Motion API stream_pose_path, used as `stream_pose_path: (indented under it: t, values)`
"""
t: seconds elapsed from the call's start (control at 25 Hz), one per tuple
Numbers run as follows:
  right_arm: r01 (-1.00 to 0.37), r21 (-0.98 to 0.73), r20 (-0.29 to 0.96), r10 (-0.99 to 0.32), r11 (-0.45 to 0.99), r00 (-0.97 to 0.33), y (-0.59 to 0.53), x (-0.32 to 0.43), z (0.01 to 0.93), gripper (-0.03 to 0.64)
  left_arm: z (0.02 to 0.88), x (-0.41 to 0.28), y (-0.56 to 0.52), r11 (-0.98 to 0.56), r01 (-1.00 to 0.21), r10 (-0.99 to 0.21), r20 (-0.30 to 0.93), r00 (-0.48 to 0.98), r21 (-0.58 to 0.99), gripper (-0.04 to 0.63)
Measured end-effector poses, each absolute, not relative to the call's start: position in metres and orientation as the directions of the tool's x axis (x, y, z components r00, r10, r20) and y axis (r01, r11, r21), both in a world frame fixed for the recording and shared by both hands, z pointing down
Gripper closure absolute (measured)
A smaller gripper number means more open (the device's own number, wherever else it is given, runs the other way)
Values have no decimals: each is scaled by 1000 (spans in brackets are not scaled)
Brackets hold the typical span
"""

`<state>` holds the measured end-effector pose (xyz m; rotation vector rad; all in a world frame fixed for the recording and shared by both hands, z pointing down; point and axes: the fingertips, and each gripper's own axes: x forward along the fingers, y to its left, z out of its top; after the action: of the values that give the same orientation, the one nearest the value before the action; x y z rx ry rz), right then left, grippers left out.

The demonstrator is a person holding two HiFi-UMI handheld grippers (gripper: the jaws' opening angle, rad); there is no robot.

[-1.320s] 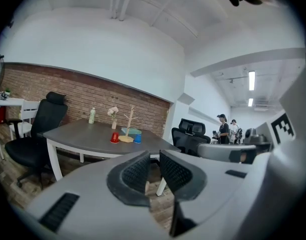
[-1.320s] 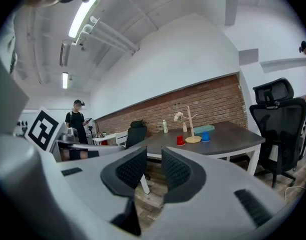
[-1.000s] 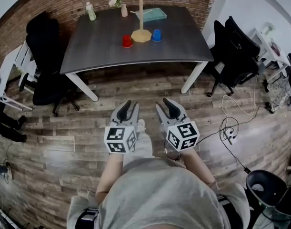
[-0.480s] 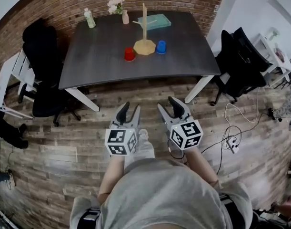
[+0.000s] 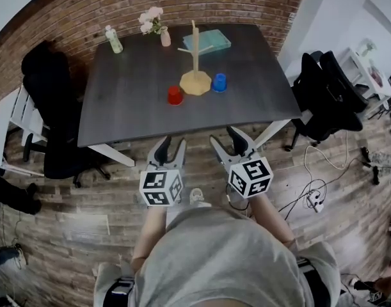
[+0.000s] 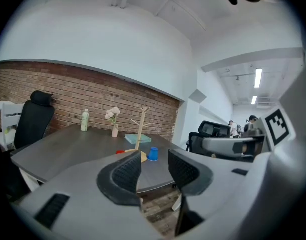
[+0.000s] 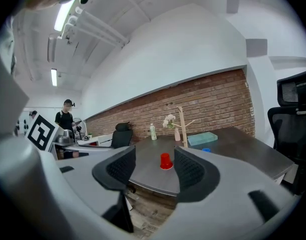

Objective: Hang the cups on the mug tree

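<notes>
On the dark table (image 5: 125, 101) stands a wooden mug tree (image 5: 195, 75) with bare branches. A red cup (image 5: 175, 95) sits upside down to its left and a blue cup (image 5: 219, 82) to its right. Both grippers are held side by side in front of the table's near edge, well short of the cups. My left gripper (image 5: 172, 147) is open and empty; through its jaws I see the mug tree (image 6: 139, 129) and blue cup (image 6: 153, 154). My right gripper (image 5: 226, 141) is empty, its jaws opening, and the red cup (image 7: 166, 161) shows far off between them.
At the table's far edge are a bottle (image 5: 113, 40), a vase of flowers (image 5: 163, 34) and a teal book (image 5: 208, 41). Black office chairs (image 5: 51, 107) (image 5: 326, 98) flank the table. Cables (image 5: 313, 194) lie on the wood floor at right. A person (image 7: 66, 119) stands far off.
The table has come nearer as the person walked toward it. Both grippers' jaws stand wider apart than a second ago.
</notes>
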<state>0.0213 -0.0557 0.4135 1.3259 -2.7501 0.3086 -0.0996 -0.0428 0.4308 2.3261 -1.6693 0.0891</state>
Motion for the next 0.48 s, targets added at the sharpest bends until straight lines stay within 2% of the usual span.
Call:
stream_pose_path:
  t: [0.48]
  values:
    - [-803, -177, 151, -790, 569, -594, -150, 0, 420, 377, 449, -124, -143, -313, -933, -905, 243, 350, 179, 434]
